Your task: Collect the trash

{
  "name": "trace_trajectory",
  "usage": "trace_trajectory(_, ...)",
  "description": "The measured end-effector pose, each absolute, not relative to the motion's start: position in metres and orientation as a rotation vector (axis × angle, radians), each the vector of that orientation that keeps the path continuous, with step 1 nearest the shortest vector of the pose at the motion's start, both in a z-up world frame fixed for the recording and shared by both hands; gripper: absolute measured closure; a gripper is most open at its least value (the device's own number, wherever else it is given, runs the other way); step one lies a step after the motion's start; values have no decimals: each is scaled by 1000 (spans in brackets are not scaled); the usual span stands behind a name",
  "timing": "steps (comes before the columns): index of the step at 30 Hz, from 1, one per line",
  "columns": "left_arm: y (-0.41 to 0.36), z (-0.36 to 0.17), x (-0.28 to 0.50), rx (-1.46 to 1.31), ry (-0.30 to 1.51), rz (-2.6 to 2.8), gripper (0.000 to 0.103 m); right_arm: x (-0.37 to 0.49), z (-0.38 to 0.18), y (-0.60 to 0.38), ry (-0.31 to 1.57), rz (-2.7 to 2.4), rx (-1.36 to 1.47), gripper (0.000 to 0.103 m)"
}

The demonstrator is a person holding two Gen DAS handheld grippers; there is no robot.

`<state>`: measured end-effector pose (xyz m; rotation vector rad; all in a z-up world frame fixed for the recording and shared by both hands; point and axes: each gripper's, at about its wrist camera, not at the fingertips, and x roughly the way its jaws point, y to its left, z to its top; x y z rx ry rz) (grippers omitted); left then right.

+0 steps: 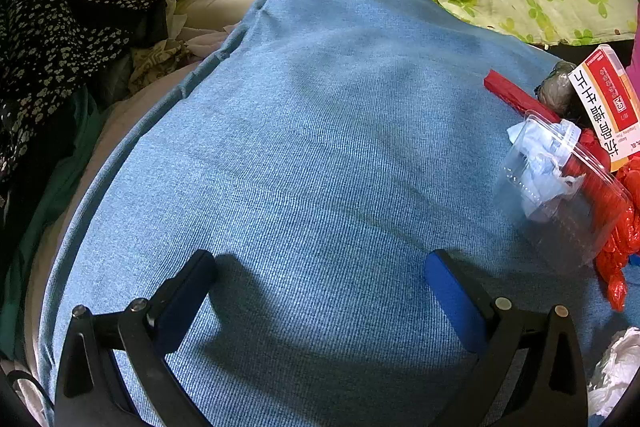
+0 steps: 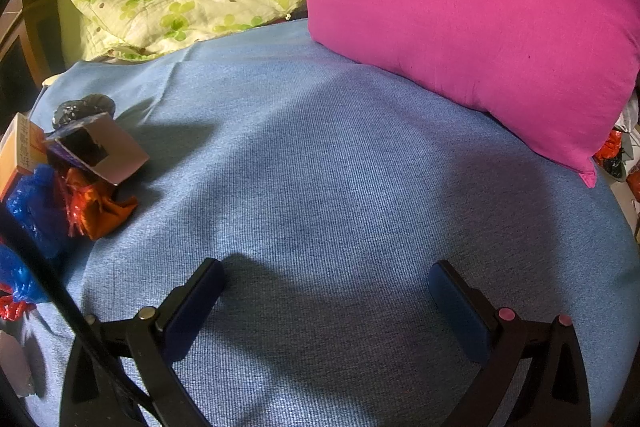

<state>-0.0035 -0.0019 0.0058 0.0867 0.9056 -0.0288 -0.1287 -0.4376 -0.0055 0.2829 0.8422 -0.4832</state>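
Left gripper [image 1: 320,267] hovers over the blue cloth [image 1: 320,127], jaws spread wide and holding nothing. Trash is piled at the right edge of this view: a clear plastic container [image 1: 560,187] stuffed with crumpled tissue, lying tilted, mouth toward upper left. A red strip [image 1: 516,95] runs diagonally behind it, beside a red-and-white box [image 1: 604,103] and red plastic wrap [image 1: 616,251]. Dark floral clothing [image 1: 60,27] is heaped at left.

Right gripper [image 2: 326,275] is likewise wide open and empty above the same cloth. Its trash sits far left: an open cardboard box [image 2: 100,147], opening facing the camera, an orange wrapper [image 2: 100,207] and a blue plastic bag [image 2: 36,207] touching below it. A pink pillow [image 2: 480,27] lies at upper right.
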Motion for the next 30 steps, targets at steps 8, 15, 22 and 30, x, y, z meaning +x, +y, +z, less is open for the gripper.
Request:
trace_trajectory(8,-2,4,-5,88,903,-28,0,-129,-4,-438,841,-483,282,0)
trace_trajectory(15,-3,3,-6,89,902,-28,0,-130,-4,-438,839,-484,282,0)
trace_trajectory(22,-3,3,-6,89,901,-28,0,-130,-4,-439,839,-483,282,0)
trace_trajectory(30,-3,2,-6,89,901,-28,0,-130,-4,-438,837,-484,282,0)
